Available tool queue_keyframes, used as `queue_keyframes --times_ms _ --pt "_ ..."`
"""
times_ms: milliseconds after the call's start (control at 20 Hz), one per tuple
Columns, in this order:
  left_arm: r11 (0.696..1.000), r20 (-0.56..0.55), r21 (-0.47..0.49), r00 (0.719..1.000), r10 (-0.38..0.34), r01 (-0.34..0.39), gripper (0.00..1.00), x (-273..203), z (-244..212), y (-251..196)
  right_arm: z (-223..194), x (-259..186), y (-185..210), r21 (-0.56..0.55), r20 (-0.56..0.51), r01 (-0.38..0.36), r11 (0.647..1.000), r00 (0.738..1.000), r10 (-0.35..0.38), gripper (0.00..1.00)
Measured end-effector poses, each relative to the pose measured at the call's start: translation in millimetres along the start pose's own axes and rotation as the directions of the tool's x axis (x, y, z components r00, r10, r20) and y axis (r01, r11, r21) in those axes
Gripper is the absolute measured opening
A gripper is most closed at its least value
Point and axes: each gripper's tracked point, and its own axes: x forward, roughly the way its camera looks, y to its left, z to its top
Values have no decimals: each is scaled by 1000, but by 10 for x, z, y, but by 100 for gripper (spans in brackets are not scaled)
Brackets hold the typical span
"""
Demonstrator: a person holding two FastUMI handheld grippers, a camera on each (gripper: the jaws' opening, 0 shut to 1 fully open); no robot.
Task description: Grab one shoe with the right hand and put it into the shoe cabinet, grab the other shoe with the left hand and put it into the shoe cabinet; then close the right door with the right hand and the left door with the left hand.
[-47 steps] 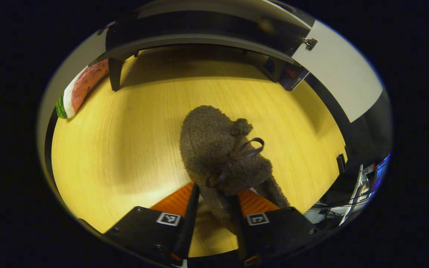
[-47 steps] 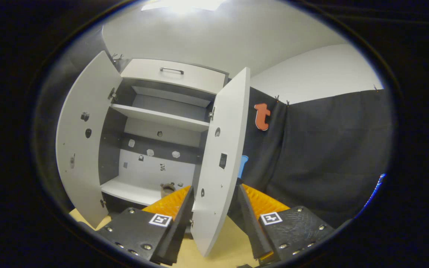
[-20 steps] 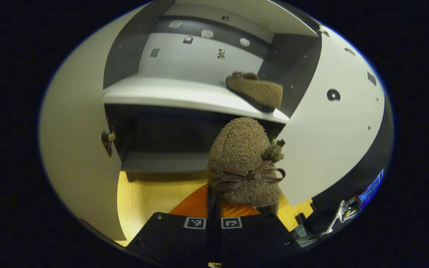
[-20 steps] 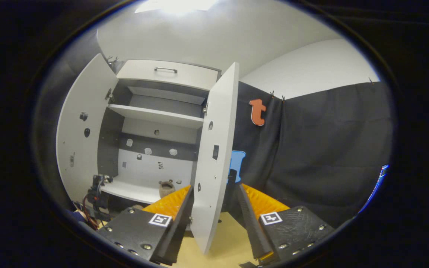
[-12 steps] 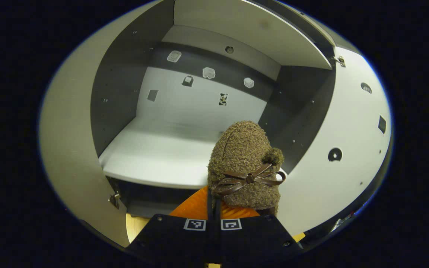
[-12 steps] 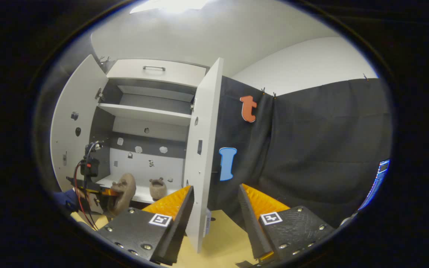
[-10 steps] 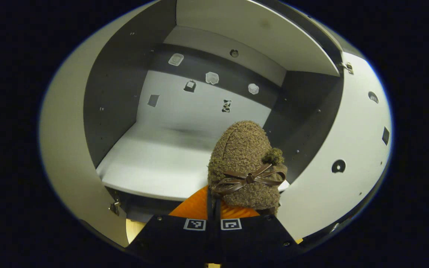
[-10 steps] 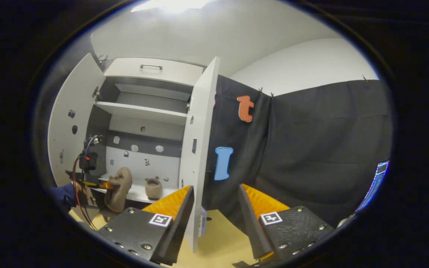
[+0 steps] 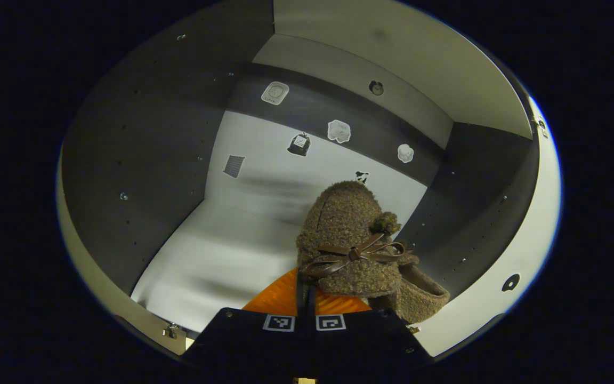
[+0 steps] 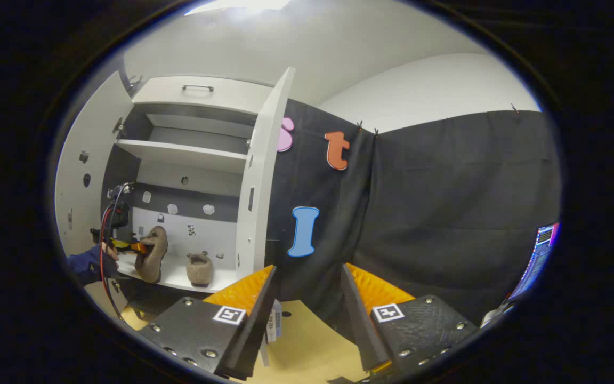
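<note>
My left gripper (image 9: 305,278) is shut on the heel rim of a brown fuzzy shoe with a bow (image 9: 350,240), holding it inside the cabinet's lower compartment, over the white shelf (image 9: 216,261). The other brown shoe (image 9: 419,292) lies on that shelf just to the right. In the right gripper view the held shoe (image 10: 152,260) hangs toe-down from the left gripper (image 10: 126,246), beside the resting shoe (image 10: 199,268). My right gripper (image 10: 307,290) is open and holds nothing, to the right of the open right door (image 10: 256,192).
The cabinet's left door (image 10: 75,176) stands wide open, with a person's sleeve (image 10: 84,265) in front of it. An upper shelf (image 10: 179,153) and a drawer with a handle (image 10: 200,90) sit above. Wooden floor (image 10: 307,346) lies below my right gripper.
My left gripper shut on the shoe on the floor, lifted it and carried it into the lower compartment. My right gripper swung right, off the right door's edge.
</note>
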Motion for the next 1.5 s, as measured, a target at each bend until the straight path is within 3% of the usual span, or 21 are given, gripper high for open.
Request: queue_keyframes --times_ms 350,550,750,950,1050,1150,1250,1300,1350,1500 --pt "996 -43 66 997 66 -64 0 351 -139 132 -192 -151 -222 10 -84 40 999 996 -39 72" --pt "996 -79 38 993 88 -85 0 558 -139 160 -222 -291 -419 -7 -105 75 997 992 -76 72" --pt "990 -86 74 988 125 -119 0 684 -105 213 -237 -450 -560 -21 -134 128 992 982 -130 72" --pt "991 -86 94 991 105 -97 3 703 -100 113 -160 -552 -651 9 -126 161 987 979 -159 72" --pt "993 -88 93 992 86 -78 19 676 -99 25 -123 -615 -684 33 -114 164 986 981 -160 72" --pt "994 -78 95 995 70 -62 24 619 -71 -55 -136 -653 -731 40 -111 165 985 981 -160 72" --pt "992 -50 120 997 55 -48 60 510 2 -142 -132 -672 -747 43 -109 158 987 982 -152 72" --pt "989 -41 141 998 51 -45 58 434 30 -176 -120 -675 -754 48 -107 152 987 983 -146 72" --pt "988 -10 148 999 36 -35 77 336 103 -252 -114 -673 -741 54 -106 141 989 985 -135 70" --pt "993 56 120 998 -5 -2 91 -5 282 -470 -63 -635 -688 63 -94 108 992 990 -102 70"
